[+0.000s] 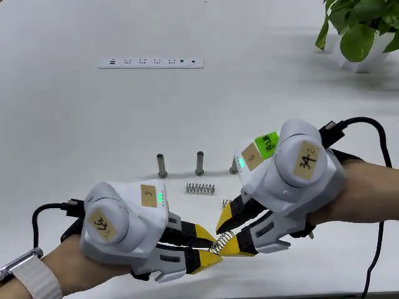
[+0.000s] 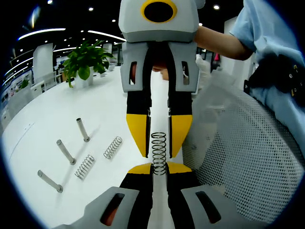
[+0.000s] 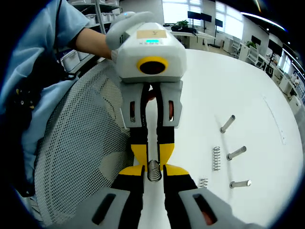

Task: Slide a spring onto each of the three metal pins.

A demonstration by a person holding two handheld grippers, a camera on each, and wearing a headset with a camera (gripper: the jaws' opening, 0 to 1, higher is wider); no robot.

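I see a big white table (image 1: 75, 124) in a bright room. A plant (image 1: 358, 28) and a power strip (image 1: 149, 62) sit far back. My left claw (image 1: 213, 250) and right claw (image 1: 229, 234) are both clamped on one spring (image 1: 221, 242), near me. Three pins (image 1: 199, 163) stand behind a loose spring (image 1: 201, 188).

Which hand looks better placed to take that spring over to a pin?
Probably right: the right gripper sits nearer the pins, and its jaws flank the spring that the left gripper holds.
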